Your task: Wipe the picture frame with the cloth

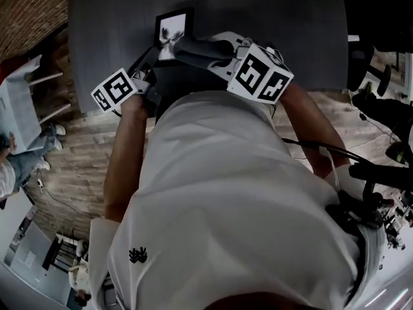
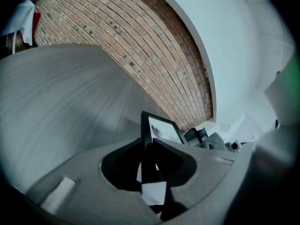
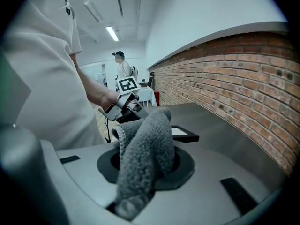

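Note:
A black picture frame (image 1: pixel 173 28) with a pale print lies on the dark grey table (image 1: pixel 290 31). In the left gripper view the frame (image 2: pixel 161 128) rises from between the jaws, and my left gripper (image 2: pixel 149 146) is shut on its near edge. My left gripper (image 1: pixel 150 62) sits at the frame's lower left corner. A grey fluffy cloth (image 3: pixel 145 149) is bunched in my right gripper (image 3: pixel 146 165), which is shut on it. The cloth (image 1: pixel 185 44) hangs just over the frame's lower right part; whether it touches the frame I cannot tell. The frame (image 3: pixel 185 134) shows behind the cloth.
A brick wall (image 3: pixel 243 102) runs along the table's far side. The table's near edge is close to the person's body. A white table (image 1: pixel 19 108) and a seated person (image 1: pixel 22 160) are at the left. Cables and dark equipment (image 1: pixel 381 173) lie on the floor at the right.

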